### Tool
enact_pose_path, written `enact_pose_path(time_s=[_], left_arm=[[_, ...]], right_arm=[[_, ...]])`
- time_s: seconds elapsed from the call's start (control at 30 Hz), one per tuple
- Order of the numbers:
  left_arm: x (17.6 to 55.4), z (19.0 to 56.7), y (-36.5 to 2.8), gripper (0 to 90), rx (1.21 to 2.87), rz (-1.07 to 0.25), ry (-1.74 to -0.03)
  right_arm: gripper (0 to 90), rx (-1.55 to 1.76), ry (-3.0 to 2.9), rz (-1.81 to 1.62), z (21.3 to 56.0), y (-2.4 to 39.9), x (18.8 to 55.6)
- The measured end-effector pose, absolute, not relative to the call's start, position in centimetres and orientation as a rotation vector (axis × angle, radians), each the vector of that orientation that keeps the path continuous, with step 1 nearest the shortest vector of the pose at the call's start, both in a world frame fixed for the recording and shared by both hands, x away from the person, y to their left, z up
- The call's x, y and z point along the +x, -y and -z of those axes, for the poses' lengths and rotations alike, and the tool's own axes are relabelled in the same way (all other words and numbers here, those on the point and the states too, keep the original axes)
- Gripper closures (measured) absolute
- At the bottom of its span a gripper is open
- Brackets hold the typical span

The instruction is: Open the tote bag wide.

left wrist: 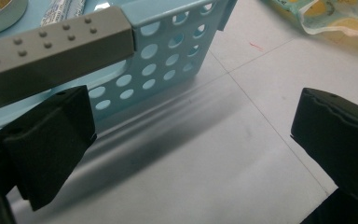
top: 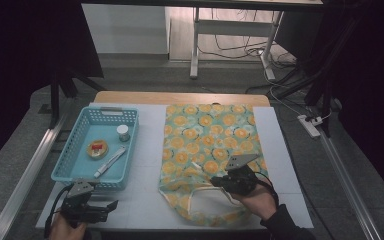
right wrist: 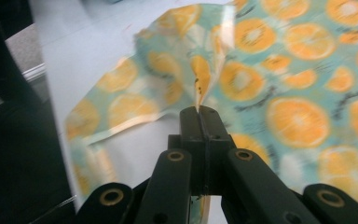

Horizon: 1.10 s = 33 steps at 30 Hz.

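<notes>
A bag (top: pixel 207 140) printed with orange slices lies flat in the middle of the white mat, its handle end toward me. My right gripper (top: pixel 216 181) is shut on a fold of the bag's upper layer near that end. In the right gripper view the jaws (right wrist: pixel 199 112) meet and pinch the raised bag (right wrist: pixel 279 88) fabric. My left gripper (top: pixel 111 205) rests open at the mat's front left, just in front of the blue basket (top: pixel 72 165). The left gripper view has its jaws (left wrist: pixel 191 135) wide apart over bare mat, beside the basket (left wrist: pixel 168 56) wall.
The basket holds a small silver-lidded jar (top: pixel 123 132), a round tin (top: pixel 97 148) and a white tube (top: pixel 110 161). A grey handle (left wrist: pixel 51 46) crosses the basket's near rim. Metal rails run along both table sides. A power strip (top: pixel 310 125) lies on the floor at right.
</notes>
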<state>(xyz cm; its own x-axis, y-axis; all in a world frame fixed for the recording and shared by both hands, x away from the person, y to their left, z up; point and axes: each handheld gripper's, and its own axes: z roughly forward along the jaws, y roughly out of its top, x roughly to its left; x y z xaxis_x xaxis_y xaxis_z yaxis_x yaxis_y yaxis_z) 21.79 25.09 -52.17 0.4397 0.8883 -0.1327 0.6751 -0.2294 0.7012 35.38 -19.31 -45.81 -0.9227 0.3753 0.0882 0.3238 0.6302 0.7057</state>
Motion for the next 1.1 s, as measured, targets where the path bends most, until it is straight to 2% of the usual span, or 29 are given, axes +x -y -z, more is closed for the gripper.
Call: enact_pose_path(time_s=[0.67, 0.9, 1.1], left_arm=[[21.7, 52.2, -25.2, 0.0, 1.977, -0.382, -1.304], [21.7, 52.2, -25.2, 0.0, 1.974, -0.379, -1.304], [21.7, 52.2, -25.3, 0.0, 1.972, -0.378, -1.304]], right_arm=[[89.9, 0.669, -2.616, -1.177, 42.4, 18.5, 44.4], [89.9, 0.695, -2.605, -1.142, 43.1, 17.7, 47.6], [89.7, 0.757, -2.616, -1.143, 45.1, 16.5, 50.7]])
